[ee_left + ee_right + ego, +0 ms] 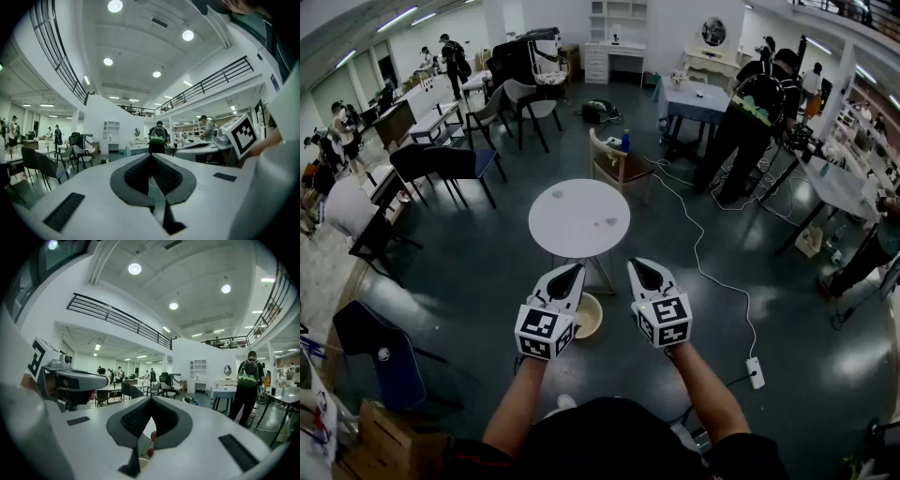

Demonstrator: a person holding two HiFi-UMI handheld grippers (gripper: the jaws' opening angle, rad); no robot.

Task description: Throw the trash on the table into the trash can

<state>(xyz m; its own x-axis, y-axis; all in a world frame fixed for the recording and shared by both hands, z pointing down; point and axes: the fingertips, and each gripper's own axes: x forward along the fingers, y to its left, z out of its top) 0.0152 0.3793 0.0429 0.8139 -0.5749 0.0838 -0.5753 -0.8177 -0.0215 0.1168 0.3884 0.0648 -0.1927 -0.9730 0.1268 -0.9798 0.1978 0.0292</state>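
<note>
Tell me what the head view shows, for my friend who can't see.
A person holds the left gripper and right gripper side by side, jaws shut, pointing at a round white table with a few small scraps on it. A pale trash can sits on the floor by the table's near edge.

Bright ceiling lights (115,5), fisheye-warped edges, dark vignetted corners

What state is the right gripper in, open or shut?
Shut: in its own view, the jaw tips of the right gripper meet with no gap, and the head view shows them closed to a point too.
</note>
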